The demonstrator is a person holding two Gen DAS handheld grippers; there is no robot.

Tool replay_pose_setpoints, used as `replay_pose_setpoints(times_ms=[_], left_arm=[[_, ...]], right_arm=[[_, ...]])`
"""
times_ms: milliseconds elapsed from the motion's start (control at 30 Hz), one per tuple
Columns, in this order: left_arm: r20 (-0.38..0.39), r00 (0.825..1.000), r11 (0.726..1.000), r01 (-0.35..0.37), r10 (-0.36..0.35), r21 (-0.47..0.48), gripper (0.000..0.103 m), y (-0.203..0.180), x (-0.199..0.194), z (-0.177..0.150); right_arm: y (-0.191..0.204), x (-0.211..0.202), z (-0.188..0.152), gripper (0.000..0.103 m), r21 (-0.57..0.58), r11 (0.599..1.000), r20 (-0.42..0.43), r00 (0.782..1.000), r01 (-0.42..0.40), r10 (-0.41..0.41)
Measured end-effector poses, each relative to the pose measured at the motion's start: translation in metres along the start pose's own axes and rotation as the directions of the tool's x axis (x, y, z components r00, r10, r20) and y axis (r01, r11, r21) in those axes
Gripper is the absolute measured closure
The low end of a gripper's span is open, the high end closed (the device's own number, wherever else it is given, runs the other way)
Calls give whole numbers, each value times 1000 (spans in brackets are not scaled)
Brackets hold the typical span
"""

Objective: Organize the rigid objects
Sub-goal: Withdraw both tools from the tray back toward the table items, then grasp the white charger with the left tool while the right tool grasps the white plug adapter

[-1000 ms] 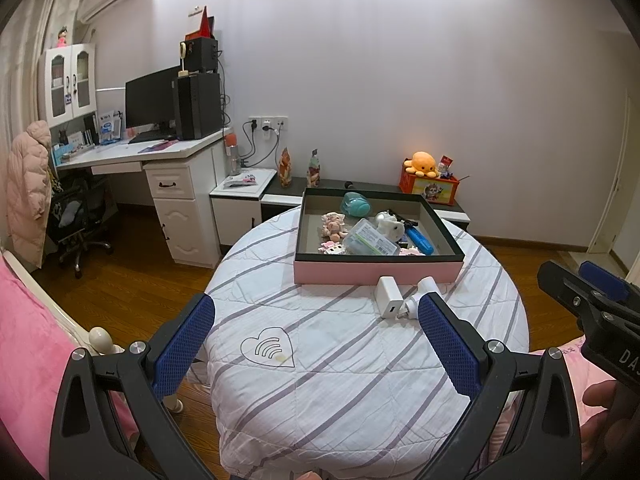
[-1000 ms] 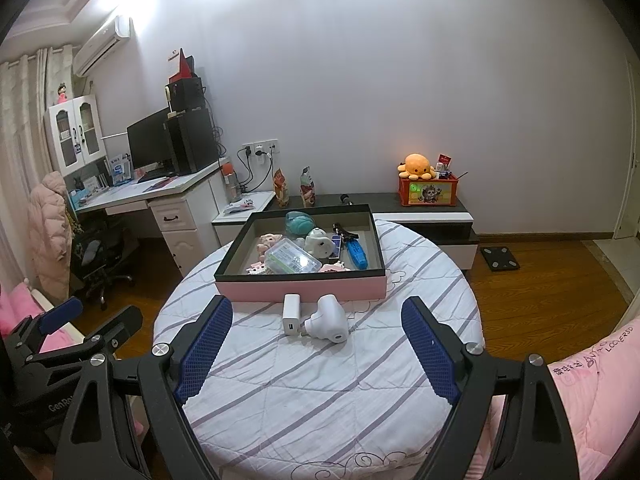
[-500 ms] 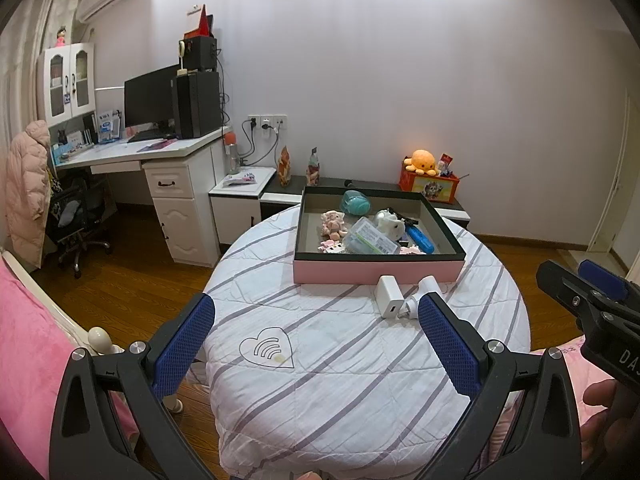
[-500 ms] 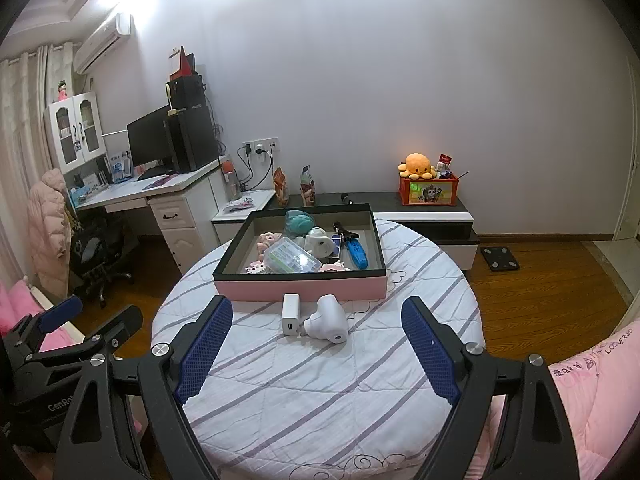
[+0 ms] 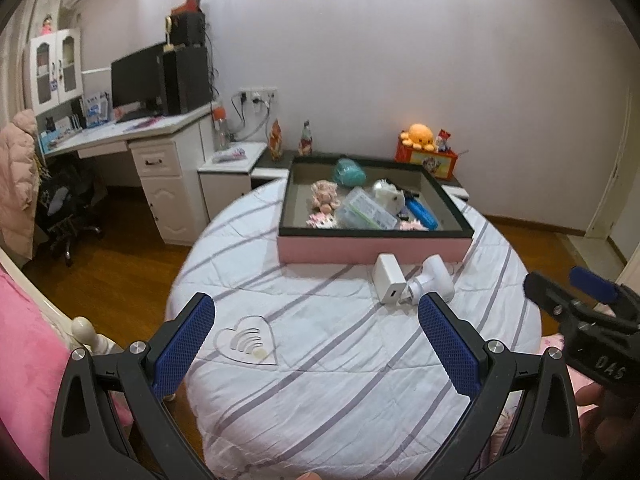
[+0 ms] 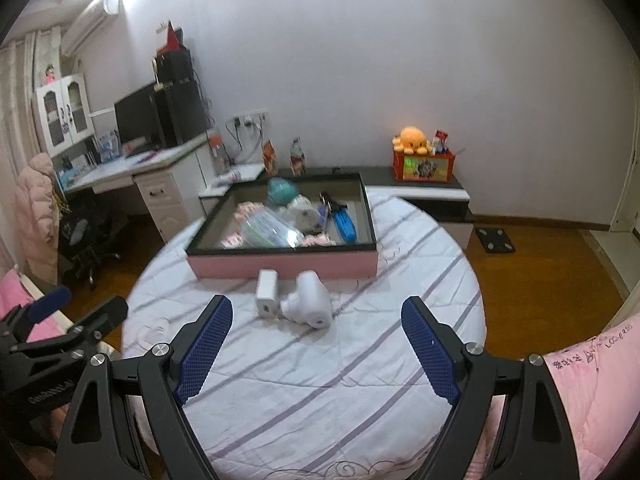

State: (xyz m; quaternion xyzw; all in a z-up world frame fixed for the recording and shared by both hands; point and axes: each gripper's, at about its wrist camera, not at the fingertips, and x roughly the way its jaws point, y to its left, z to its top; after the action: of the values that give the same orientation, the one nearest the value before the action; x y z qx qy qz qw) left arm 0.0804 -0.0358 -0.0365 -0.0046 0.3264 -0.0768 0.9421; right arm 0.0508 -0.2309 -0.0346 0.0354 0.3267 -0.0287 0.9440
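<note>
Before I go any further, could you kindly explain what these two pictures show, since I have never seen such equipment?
A person holds a hand-held claw in each hand; no robot arm is involved. Each claw carries a wide-angle camera looking forward along its two blue-padded fingers.

One picture comes from the left claw, the other from the right claw. Each view also catches the other claw at its edge.

Both claws are open and hold nothing. They hover over a round table with a striped cover. On it stands a pink box of small things. In front of it lie a white charger and a white rounded gadget, close together.
</note>
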Motion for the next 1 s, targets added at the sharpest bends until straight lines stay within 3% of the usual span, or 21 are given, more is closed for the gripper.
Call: replay_pose_setpoints(times_ms=[467, 700, 1000], left_arm=[[-156, 986, 997, 70, -67, 19, 0, -34, 114, 3], [-226, 969, 994, 105, -98, 22, 0, -46, 162, 3], [-286, 954, 996, 88, -88, -13, 3, -40, 205, -1]], right_arm=[[-16, 111, -14, 15, -62, 998, -195, 981, -19, 6], [-10, 139, -14, 15, -144, 986, -216, 975, -83, 50], [7, 164, -11, 15, -228, 963, -216, 972, -144, 94]])
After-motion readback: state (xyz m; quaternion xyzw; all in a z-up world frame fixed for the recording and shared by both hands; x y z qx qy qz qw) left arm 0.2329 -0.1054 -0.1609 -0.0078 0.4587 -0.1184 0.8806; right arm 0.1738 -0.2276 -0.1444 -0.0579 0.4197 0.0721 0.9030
